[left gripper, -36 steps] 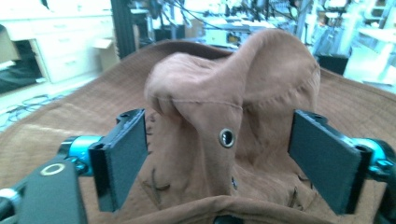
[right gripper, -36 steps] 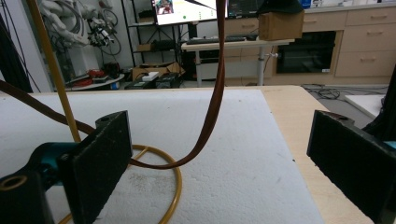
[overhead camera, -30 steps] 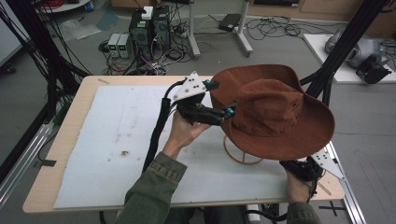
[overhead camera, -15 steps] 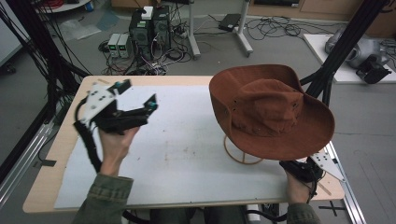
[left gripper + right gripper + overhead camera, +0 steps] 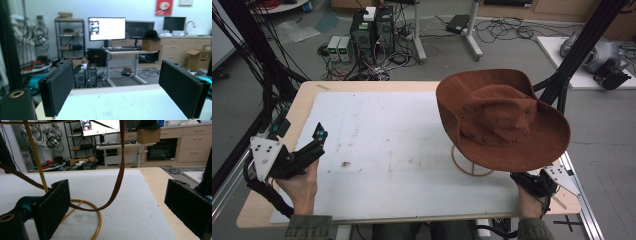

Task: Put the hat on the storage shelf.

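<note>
1. The brown hat [image 5: 502, 120] sits on a wire stand [image 5: 469, 165] at the right side of the table, its wide brim drooping over the stand's ring base (from my right gripper view the brim's edge [image 5: 117, 182] hangs in a loop just in front of the jaws, with the yellow ring [image 5: 96, 220] lying on the white sheet below it).
2. My right gripper [image 5: 534, 182] rests at the table's near right corner, just under the near edge of the brim; its two black jaws stand wide apart with nothing between them.
3. My left gripper [image 5: 294, 157] is well apart from the hat, over the near left corner of the table, raised in my left hand [image 5: 302, 187]; its jaws are spread wide too, holding nothing.
4. The white sheet [image 5: 392, 150] covers most of the wooden table [image 5: 307, 95].
5. Beyond the far edge, computer towers [image 5: 372, 25] and cables lie on the floor.
</note>
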A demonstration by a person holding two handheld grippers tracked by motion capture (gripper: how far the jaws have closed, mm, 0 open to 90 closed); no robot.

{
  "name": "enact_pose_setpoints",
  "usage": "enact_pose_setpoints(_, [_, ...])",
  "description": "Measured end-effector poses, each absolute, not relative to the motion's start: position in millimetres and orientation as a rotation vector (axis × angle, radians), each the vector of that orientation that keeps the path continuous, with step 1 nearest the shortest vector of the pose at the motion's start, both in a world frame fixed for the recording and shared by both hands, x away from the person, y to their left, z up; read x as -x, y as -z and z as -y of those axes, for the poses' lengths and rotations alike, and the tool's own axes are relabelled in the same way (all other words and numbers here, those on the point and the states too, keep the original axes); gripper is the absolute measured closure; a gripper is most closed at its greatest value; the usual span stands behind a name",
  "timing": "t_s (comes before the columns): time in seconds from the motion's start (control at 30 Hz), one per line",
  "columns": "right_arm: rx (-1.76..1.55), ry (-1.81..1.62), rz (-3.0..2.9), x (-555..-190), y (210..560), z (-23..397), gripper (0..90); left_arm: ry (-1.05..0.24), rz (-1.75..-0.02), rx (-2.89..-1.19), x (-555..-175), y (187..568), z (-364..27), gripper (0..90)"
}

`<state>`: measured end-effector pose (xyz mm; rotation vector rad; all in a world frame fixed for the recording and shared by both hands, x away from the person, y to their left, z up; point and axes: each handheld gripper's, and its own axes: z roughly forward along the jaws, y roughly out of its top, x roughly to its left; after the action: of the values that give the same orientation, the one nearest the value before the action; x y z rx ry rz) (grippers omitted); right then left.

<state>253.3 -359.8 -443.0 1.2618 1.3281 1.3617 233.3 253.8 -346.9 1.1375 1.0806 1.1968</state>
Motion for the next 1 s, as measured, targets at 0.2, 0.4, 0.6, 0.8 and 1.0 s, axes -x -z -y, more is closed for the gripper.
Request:
enact_pose_setpoints(0.2, [-1.272, -1.357, -1.317, -253, 444, 363, 6.0, -1.234, -1.175, -1.107, -227, 396, -265, 13.9])
enact_pose_setpoints(0.4, [-1.276, -1.363, -1.312, -252, 444, 362, 6.0, -1.244, -1.247, -1.11, -230, 418, -270, 14.1])
enact_pose_setpoints(0.6, [-1.267, -1.36, -1.317, -252, 444, 362, 6.0, -1.228, -1.285, -1.137, -231, 431, -276, 14.2])
enact_pose_setpoints(0.8, [-1.274, -1.363, -1.322, -252, 445, 361, 6.0, -1.232, -1.267, -1.139, -232, 430, -273, 14.2])
enact_pose_setpoints(1.0, [-1.264, -1.368, -1.323, -253, 444, 360, 6.0, -1.231, -1.268, -1.147, -232, 432, -274, 14.2])
